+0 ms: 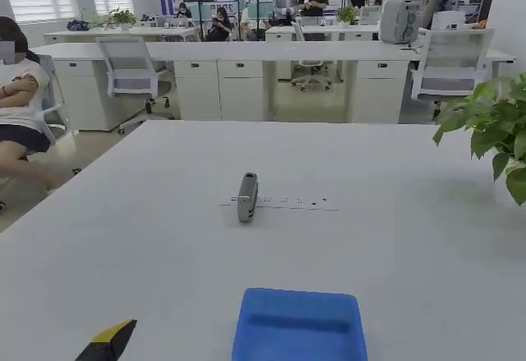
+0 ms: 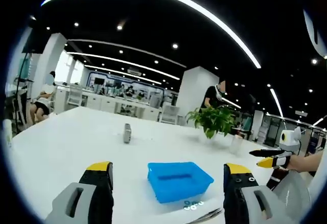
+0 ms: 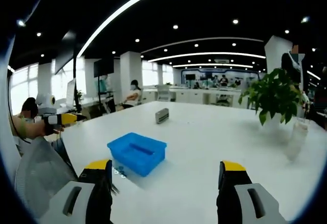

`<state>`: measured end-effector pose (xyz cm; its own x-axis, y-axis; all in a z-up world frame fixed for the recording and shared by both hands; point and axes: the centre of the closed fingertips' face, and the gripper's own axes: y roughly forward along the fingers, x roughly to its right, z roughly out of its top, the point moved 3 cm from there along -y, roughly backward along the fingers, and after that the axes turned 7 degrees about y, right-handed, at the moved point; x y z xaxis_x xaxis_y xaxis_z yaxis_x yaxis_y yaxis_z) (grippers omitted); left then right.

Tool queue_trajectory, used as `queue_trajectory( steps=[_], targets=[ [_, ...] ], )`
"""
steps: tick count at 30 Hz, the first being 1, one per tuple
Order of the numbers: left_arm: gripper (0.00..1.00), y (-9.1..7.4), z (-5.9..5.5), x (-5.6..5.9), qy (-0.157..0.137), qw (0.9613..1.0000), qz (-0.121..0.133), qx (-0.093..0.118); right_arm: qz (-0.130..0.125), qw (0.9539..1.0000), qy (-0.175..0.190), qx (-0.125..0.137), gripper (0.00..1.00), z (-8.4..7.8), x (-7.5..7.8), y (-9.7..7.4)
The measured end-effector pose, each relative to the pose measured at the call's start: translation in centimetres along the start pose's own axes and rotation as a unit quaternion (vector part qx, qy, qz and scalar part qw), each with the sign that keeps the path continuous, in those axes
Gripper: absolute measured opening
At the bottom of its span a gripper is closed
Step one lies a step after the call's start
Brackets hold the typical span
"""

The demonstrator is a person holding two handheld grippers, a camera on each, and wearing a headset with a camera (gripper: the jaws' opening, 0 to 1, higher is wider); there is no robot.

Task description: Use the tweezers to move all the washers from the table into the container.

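The left tongs (image 2: 168, 169) stand wide apart with nothing between them, their yellow-capped jaws rising on either side of the blue container (image 2: 179, 180), which sits on the white surface (image 2: 76, 137) just ahead. A few small washers (image 2: 193, 204) lie on the surface just beside the container's near right corner, outside it, and the tweezers (image 2: 207, 215) lie next to them, nearer still, with no tongs on them. The right tongs (image 3: 164, 166) are likewise spread and hold nothing (in the left gripper view they hang in the air well off to the right, above the surface). In the right gripper view the container (image 3: 137, 152) lies ahead and a little left, with small dark specks on the surface at its near left corner, too small to tell apart. Farther along the surface stands a small grey block (image 1: 247, 196), and a potted plant (image 1: 493, 131) sits at the far right. In the head view the container (image 1: 296, 324) is at the near edge, and a set of tongs (image 1: 107, 340) pokes in at the near left; which side's, I cannot tell.
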<state>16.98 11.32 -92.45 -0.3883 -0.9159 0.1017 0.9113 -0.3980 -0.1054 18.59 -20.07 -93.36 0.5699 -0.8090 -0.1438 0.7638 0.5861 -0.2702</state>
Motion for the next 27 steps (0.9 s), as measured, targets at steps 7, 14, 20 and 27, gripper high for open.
queue_trajectory(
  steps=[7, 14, 20, 27],
  targets=[
    [0.9, 0.05, -0.09, 0.13, 0.0, 1.0, -0.004, -0.003, -0.001, 1.0, 0.005, 0.001, 0.84, -0.06, 0.23, -0.03],
    [0.9, 0.06, -0.11, 0.11, 0.0, 1.0, -0.004, -0.005, 0.004, 1.0, 0.0, -0.007, 0.84, -0.36, 0.24, 0.09],
    [0.9, 0.05, -0.1, 0.07, 0.0, 1.0, -0.003, -0.004, 0.002, 1.0, -0.001, -0.009, 0.84, -0.47, 0.28, 0.1],
    [0.89, 0.0, -0.06, -0.04, -0.002, 1.0, -0.001, -0.002, 0.003, 0.9999, -0.001, -0.01, 0.84, -0.56, 0.24, 0.11]
  ],
)
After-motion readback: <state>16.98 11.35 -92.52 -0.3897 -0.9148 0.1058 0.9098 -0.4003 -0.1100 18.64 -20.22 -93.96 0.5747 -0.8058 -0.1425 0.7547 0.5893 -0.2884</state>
